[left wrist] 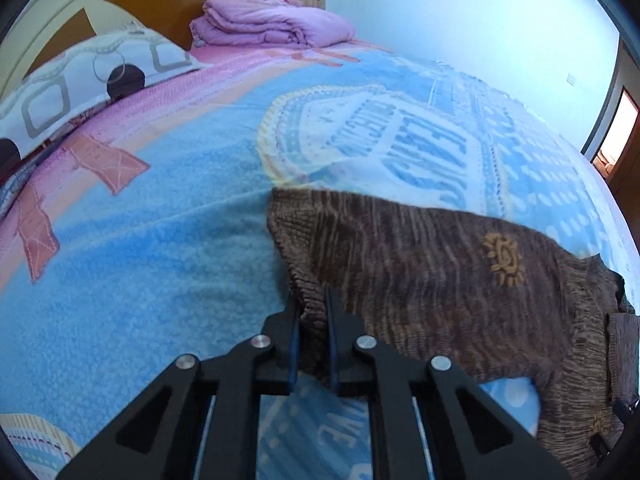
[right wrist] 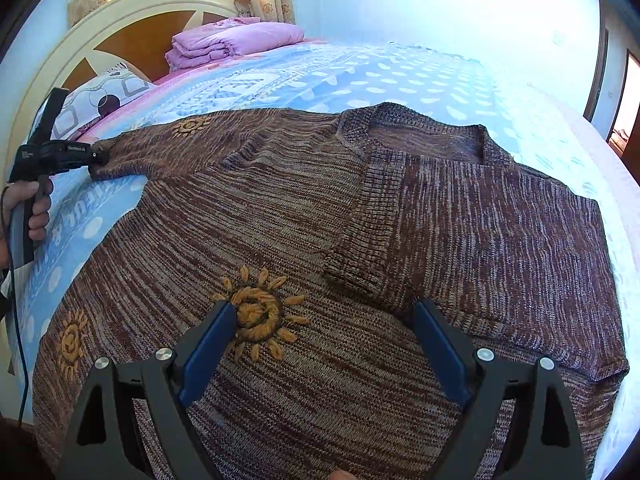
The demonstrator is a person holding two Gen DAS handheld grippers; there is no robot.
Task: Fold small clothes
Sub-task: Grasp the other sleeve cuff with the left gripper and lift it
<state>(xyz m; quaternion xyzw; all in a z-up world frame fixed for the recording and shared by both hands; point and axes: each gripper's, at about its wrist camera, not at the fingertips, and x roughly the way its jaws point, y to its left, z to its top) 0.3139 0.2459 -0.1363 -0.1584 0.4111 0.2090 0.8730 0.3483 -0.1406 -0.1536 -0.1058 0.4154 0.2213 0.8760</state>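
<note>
A brown knit sweater (right wrist: 304, 216) with orange sun embroidery lies spread on the bed. Its right sleeve is folded across the chest, the ribbed cuff (right wrist: 352, 264) near the middle. My left gripper (left wrist: 313, 304) is shut on the ribbed cuff of the left sleeve (left wrist: 308, 300), held out to the left; it also shows in the right wrist view (right wrist: 96, 160). My right gripper (right wrist: 324, 312) is open just above the sweater's body, its fingers either side of a sun motif (right wrist: 258, 314) and the folded cuff.
A blue patterned blanket (left wrist: 160, 240) covers the bed. A folded purple quilt (left wrist: 272, 20) and a patterned pillow (left wrist: 80, 76) lie by the headboard (right wrist: 120, 28). A doorway (left wrist: 616, 136) is at the right.
</note>
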